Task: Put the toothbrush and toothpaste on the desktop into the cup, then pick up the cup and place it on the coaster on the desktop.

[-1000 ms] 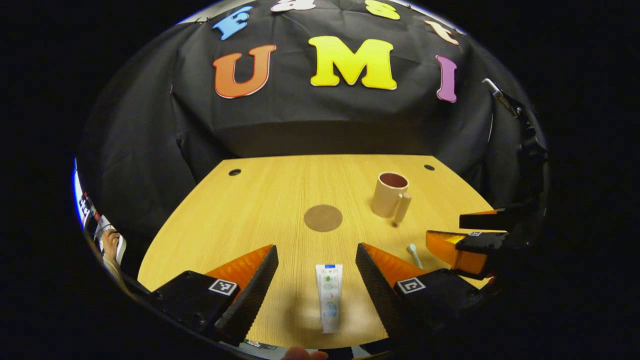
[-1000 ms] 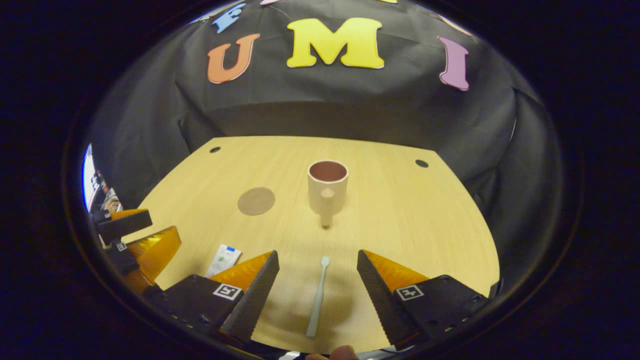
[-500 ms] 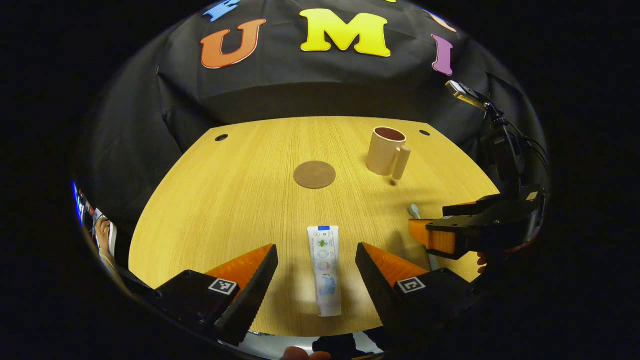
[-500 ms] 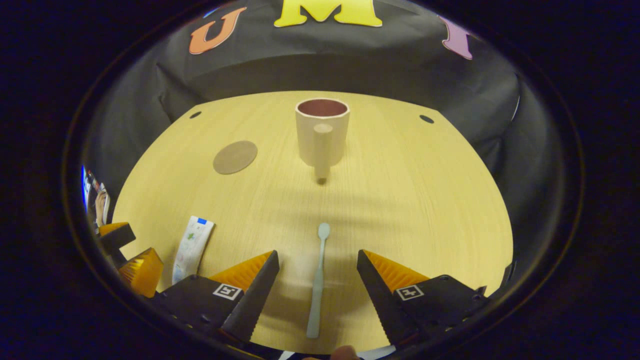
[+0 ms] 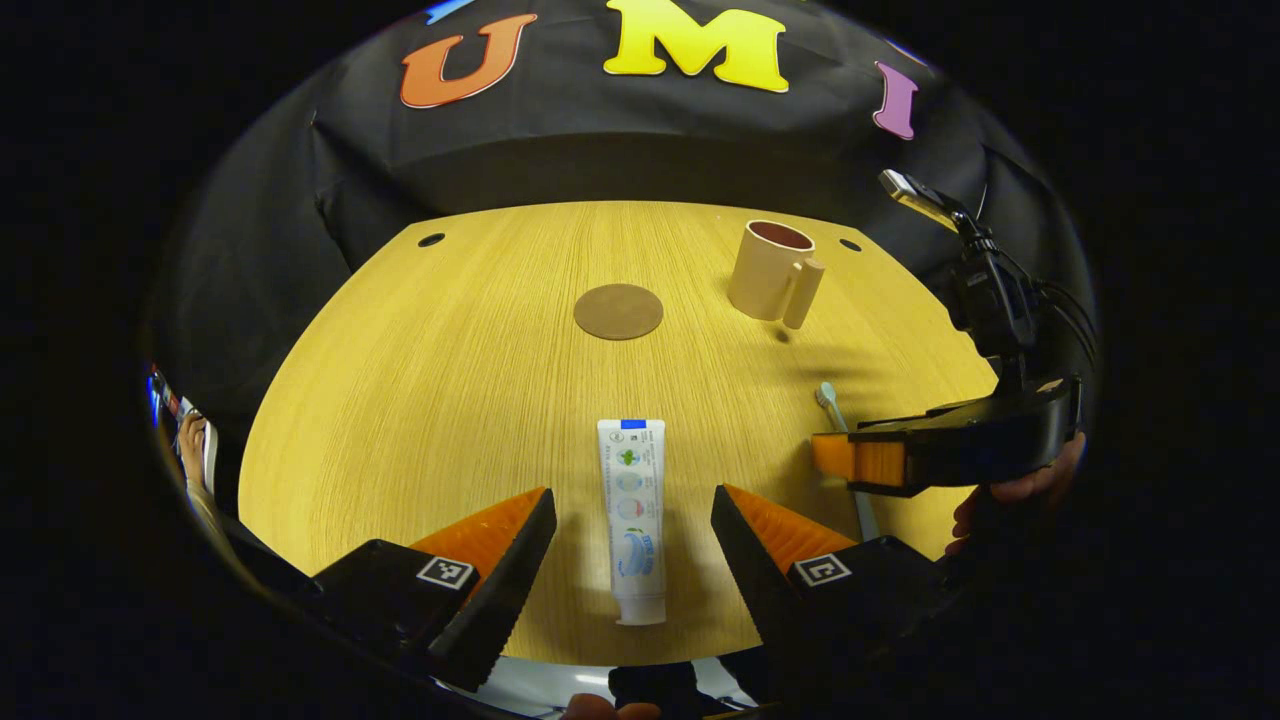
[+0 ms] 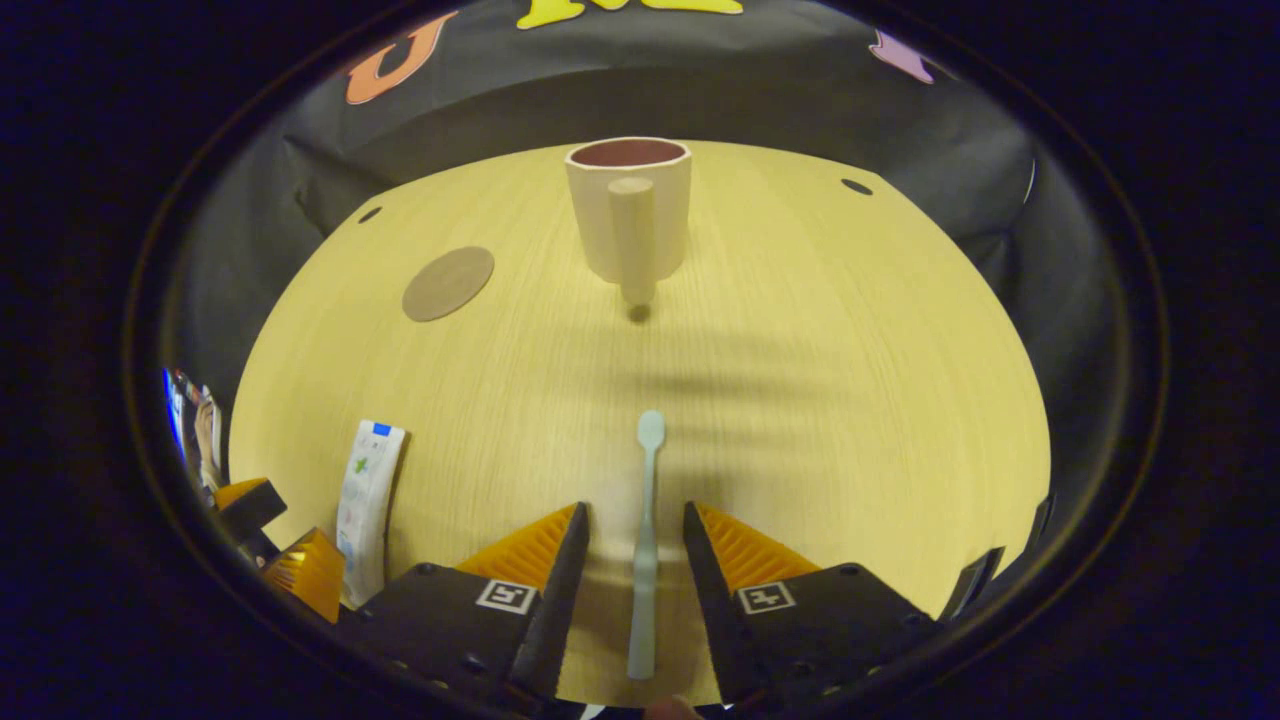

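Left gripper view, tongs: the left gripper stands wide, as it did 1 s ago, with a finger on each side of the paste and a clear gap to both.
Left gripper view, paste: the toothpaste lies flat on the table, blue end pointing to the far edge. More of the tube shows between the fingers than 1 s ago, so the gripper has come forward and down over it.
Left gripper view, other hand: the right gripper sits low at the right, over the brush, whose head peeks out beyond it; a hand holds it.
Left gripper view, targets: the cup stands upright at the far right, handle toward the camera, nothing in it that I can see. The coaster lies bare, well apart from the cup.

Right gripper view, tongs: the right gripper is narrow now, clearly tighter than 0.5 s ago. Its fingers flank the brush handle with a thin gap on each side, so no grip yet.
Right gripper view, brush: the toothbrush lies flat, head pointing at the cup.
Right gripper view, rest: the toothpaste lies at the left with the left gripper at its near end; the coaster lies left of the cup.

Meaning: both pickups are lined up, and the brush is nearer to being pinched. 0 of 2 items are in the cup, and the cup has not reached the coaster.
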The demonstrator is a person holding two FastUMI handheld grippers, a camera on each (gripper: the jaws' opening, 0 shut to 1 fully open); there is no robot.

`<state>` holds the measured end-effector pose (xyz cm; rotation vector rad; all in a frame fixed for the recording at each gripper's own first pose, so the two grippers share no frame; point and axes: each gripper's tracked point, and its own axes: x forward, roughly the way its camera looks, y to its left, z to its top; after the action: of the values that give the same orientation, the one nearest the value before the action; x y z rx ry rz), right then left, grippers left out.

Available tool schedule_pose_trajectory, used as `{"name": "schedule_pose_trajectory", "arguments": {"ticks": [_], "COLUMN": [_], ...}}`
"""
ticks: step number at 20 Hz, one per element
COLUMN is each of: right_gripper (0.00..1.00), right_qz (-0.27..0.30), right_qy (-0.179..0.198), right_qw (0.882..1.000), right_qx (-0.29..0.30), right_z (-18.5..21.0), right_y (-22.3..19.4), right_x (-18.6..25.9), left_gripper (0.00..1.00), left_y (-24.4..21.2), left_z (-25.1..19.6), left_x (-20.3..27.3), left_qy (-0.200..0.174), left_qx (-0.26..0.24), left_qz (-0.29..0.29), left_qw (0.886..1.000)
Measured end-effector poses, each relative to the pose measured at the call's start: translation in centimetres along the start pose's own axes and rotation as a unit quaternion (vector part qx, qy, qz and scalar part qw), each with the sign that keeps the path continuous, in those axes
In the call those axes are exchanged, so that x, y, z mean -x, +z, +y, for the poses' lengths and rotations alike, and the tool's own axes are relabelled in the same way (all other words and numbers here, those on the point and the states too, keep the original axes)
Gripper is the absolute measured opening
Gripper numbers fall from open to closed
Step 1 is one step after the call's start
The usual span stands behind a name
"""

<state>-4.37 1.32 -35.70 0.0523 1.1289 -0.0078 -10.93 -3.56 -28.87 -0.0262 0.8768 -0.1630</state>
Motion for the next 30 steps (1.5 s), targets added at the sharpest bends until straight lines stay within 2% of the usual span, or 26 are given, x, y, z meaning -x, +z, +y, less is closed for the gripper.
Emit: {"name": "schedule_pose_trajectory", "arguments": {"ticks": [1, 2, 3, 4, 5, 6, 8, 17, 25, 30], "right_gripper": [0.52, 0.36, 0.28, 0.15, 0.08, 0.08, 0.01, 0.0, 0.0, 0.0], "right_qz": [0.002, 0.005, 0.006, 0.009, 0.012, 0.011, 0.016, -0.002, -0.025, -0.04], "right_qy": [0.002, 0.004, 0.009, 0.012, 0.013, 0.013, 0.013, 0.035, 0.038, 0.038], "right_qw": [1.0, 1.0, 1.0, 1.0, 1.0, 1.0, 1.0, 0.999, 0.999, 0.998], "right_qx": [-0.001, -0.007, -0.012, -0.018, -0.021, -0.019, -0.019, -0.018, -0.024, -0.016], "right_z": [0.1, 0.1, 0.2, 0.2, 0.2, 0.2, 0.1, 0.5, -0.3, -0.6], "right_y": [0.0, 0.1, 0.2, 0.2, 0.2, 0.3, 0.3, 1.1, 2.1, 2.7], "right_x": [0.0, -0.1, -0.2, -0.1, -0.1, 0.0, -0.2, 1.4, 2.8, 3.9], "left_gripper": [1.0, 1.0, 1.0, 1.0, 1.0, 1.0, 1.0, 0.98, 0.72, 0.65], "left_y": [-0.2, -0.4, -0.5, -0.7, -0.9, -1.1, -1.7, -3.7, -4.2, -4.0], "left_z": [0.0, -0.1, -0.2, -0.1, -0.2, -0.3, -0.4, 0.1, 0.3, 0.9], "left_x": [0.0, 0.0, 0.0, -0.1, -0.3, -0.3, -0.4, -4.2, -5.8, -6.4], "left_qy": [-0.001, -0.002, -0.003, -0.003, -0.004, -0.005, -0.005, 0.006, 0.011, 0.017], "left_qx": [0.003, 0.005, 0.007, 0.008, 0.009, 0.01, 0.011, -0.002, -0.012, -0.009], "left_qz": [0.002, 0.004, 0.005, 0.006, 0.008, 0.011, 0.017, 0.042, 0.041, 0.033], "left_qw": [1.0, 1.0, 1.0, 1.0, 1.0, 1.0, 1.0, 0.999, 0.999, 0.999]}}
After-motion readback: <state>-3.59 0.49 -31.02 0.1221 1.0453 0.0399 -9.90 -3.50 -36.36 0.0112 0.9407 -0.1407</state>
